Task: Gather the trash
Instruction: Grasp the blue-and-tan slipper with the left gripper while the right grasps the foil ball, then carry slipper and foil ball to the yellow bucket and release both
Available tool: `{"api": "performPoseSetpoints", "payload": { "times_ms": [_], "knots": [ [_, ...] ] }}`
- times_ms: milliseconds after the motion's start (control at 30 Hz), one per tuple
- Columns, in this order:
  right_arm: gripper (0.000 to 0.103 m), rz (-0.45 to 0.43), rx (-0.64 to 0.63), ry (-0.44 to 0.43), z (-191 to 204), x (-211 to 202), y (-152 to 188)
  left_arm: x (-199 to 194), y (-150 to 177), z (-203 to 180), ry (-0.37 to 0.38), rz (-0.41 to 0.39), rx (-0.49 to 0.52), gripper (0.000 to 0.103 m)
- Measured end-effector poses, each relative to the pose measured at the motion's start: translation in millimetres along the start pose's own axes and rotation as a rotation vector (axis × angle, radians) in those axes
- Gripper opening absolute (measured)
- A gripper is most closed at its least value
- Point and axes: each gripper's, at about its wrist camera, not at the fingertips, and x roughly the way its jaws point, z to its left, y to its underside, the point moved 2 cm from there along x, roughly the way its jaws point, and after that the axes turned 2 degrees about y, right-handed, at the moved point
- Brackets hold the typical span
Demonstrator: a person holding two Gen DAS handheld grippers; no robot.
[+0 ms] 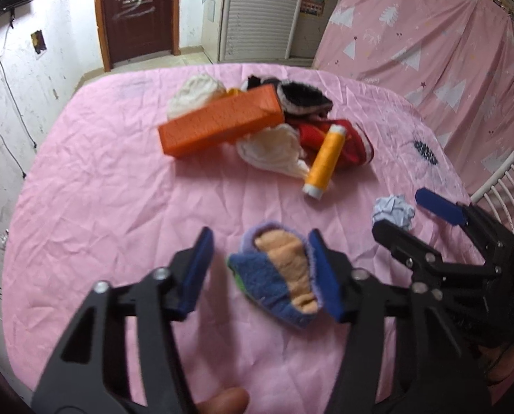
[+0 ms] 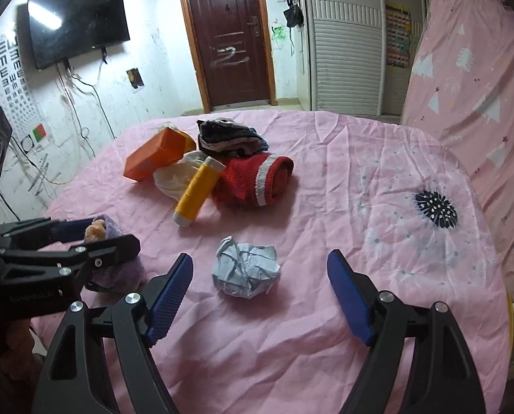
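Trash is sitting in plain sight: a crumpled paper ball is lying on the pink-covered surface, near its edge closest to the cameras and well apart from the pile at 12 o'clock. In the right wrist view the ball is resting just ahead of the right gripper, roughly midway between its blue pads, and the jaws are standing wide with neither pad touching the paper. Judging by its creases, the ball is looking very light, springy and easy to crush, so a gentle squeeze across its middle should be enough; a hard pinch would only be flattening it, and a glancing touch could be sending it rolling. At 9 o'clock from the ball, the left gripper is standing with narrower jaws around a rolled purple and blue sock; its right pad is touching the sock's edge while the left pad is standing clear, so it is not gripping yet. That sock is looking soft and yielding. Further off, toward 12 o'clock, an orange box, a yellow thread spool, a red sock and some white cloth are lying bunched together.
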Motion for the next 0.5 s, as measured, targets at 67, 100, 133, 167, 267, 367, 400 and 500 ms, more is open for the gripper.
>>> {"api": "performPoseSetpoints", "payload": {
  "times_ms": [67,100,133,167,267,367,400,500],
  "knots": [
    [0.055,0.018,-0.009,0.009,0.0,3.9,0.7,2.3,2.6,-2.4,0.003,0.004,0.010,0.039],
    [0.046,0.034,-0.014,0.015,0.3,6.7,1.2,2.9,3.2,-3.6,0.000,0.001,0.014,0.037],
    [0.037,0.042,-0.020,0.019,0.6,8.7,1.5,2.4,3.8,-5.1,-0.005,-0.004,0.019,0.036],
    [0.033,0.044,-0.026,0.025,1.5,9.2,1.5,2.5,3.9,-5.7,-0.004,-0.004,0.020,0.033],
    [0.030,0.039,-0.023,0.024,1.2,9.5,1.7,1.7,4.8,-10.6,-0.023,-0.012,0.039,0.025],
    [0.030,0.010,0.008,0.005,-4.4,4.4,2.1,-1.1,4.2,-14.5,-0.034,-0.020,0.048,0.024],
    [0.030,0.002,0.014,0.001,-6.5,2.3,2.9,-2.6,3.5,-15.2,-0.037,-0.024,0.048,0.024],
    [0.030,-0.015,0.024,-0.010,-11.4,-3.4,3.7,-8.2,-1.5,-19.9,-0.045,-0.039,0.053,0.024]
  ]
}}
